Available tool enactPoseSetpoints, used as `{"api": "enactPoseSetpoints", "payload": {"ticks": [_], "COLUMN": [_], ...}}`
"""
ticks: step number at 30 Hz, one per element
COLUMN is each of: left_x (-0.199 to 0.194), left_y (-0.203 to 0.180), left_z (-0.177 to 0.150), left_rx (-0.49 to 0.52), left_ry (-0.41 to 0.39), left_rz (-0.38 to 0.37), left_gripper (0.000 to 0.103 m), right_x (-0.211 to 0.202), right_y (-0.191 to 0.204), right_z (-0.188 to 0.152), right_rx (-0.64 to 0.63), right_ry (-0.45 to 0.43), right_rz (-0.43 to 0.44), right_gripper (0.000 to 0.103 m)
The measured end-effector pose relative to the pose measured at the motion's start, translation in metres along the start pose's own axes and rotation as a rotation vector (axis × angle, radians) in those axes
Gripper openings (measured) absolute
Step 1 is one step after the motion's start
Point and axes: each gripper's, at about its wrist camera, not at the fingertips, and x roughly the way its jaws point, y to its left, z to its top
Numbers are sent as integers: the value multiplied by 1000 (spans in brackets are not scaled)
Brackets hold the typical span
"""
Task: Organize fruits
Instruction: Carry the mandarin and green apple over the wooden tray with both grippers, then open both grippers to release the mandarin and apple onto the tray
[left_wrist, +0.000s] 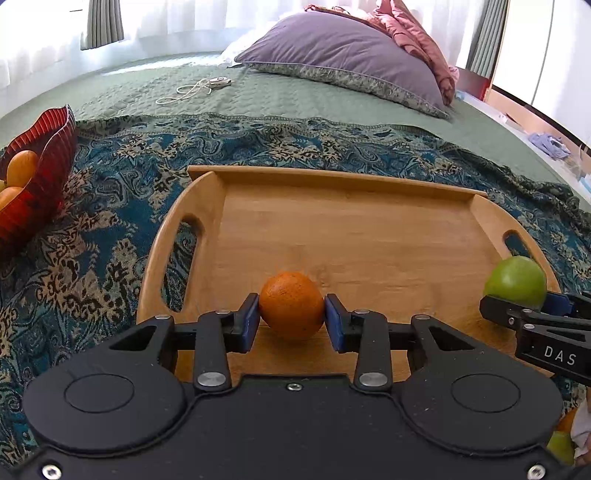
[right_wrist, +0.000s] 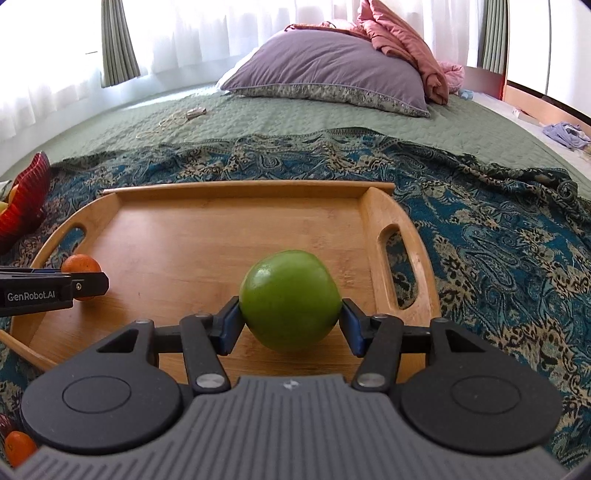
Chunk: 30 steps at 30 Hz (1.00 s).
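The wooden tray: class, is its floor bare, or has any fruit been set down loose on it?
Bare. The tray shows only wood; the orange and the green apple over it are each clamped in a gripper.

Premises: a bedroom in a private home. The working surface is a bed (left_wrist: 295, 92) with a green quilted cover. A purple pillow (left_wrist: 343, 51) and a bundled pink blanket (left_wrist: 413, 33) lie at its far end. A patterned blue throw (right_wrist: 498, 236) covers the near half. Sheer curtains (right_wrist: 203, 33) with grey-green drapes (right_wrist: 118, 40) hang along the far wall, daylight behind them.
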Motion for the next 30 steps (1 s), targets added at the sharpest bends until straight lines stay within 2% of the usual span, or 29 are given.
{"api": "enactPoseSetpoints", "payload": {"ticks": [15, 18, 19, 21, 23, 25, 30], "left_x": [3, 0, -2, -5, -9, -13, -29], "left_y": [-2, -2, -2, -2, -3, -2, -2], "left_z": [0, 0, 0, 1, 0, 0, -4], "left_rx": [-1, 7, 11, 22, 24, 20, 40], "left_ry": [0, -15, -23, -30, -28, -38, -66], "left_rz": [4, 2, 4, 6, 10, 10, -9], "left_gripper": [36, 54, 58, 59, 66, 77, 84], "right_x": [3, 2, 1, -2, -5, -8, -19], "right_y": [2, 1, 1, 1, 2, 0, -6], "right_z": [-1, 0, 0, 1, 1, 1, -2], "right_rx": [-22, -28, -34, -46, -50, -38, -18], "right_ry": [7, 16, 16, -2, -13, -17, -42], "right_rz": [-3, 0, -4, -11, -11, -13, 9], "right_gripper": [59, 66, 73, 76, 80, 82, 89]}}
